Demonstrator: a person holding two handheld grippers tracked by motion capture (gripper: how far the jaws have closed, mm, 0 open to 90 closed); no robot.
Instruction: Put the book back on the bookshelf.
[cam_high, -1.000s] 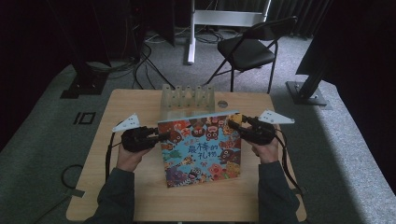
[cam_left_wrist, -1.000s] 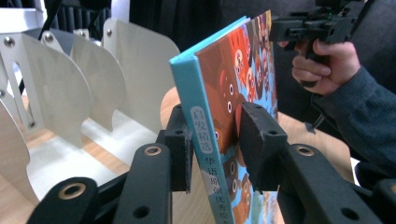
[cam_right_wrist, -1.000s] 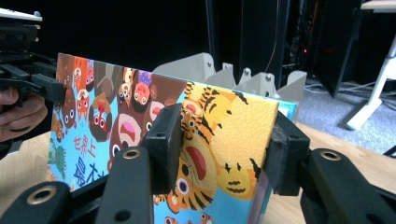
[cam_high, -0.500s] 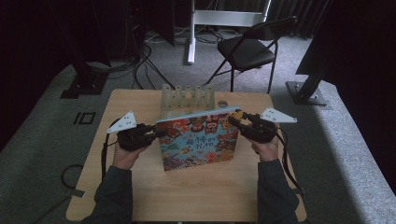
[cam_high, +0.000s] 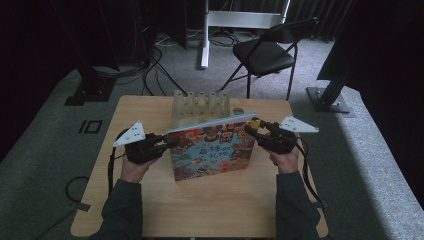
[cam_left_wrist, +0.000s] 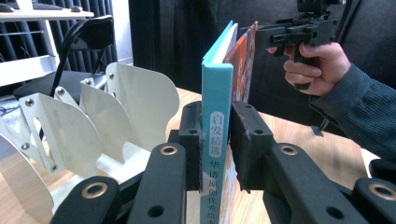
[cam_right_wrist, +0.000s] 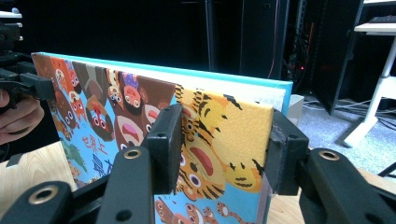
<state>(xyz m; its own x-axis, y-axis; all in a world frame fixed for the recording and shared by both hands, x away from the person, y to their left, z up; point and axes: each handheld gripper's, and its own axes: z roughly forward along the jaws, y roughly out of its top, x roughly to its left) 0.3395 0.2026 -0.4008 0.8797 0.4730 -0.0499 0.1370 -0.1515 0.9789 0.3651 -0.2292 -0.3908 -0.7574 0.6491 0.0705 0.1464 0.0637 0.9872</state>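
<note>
Book (cam_high: 212, 150) raised more upright than before, lower edge hidden behind fingers.

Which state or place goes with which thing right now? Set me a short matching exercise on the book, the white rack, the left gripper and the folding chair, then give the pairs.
Things:
1. book
2. white rack
3. left gripper
4. folding chair

States or places:
A. on the grey floor beyond the table's far edge
B. shut on the teal spine
C. on the table right behind the book
D. standing on its lower edge, held at both ends

Pairs: 1-D, 2-C, 3-B, 4-A
</note>
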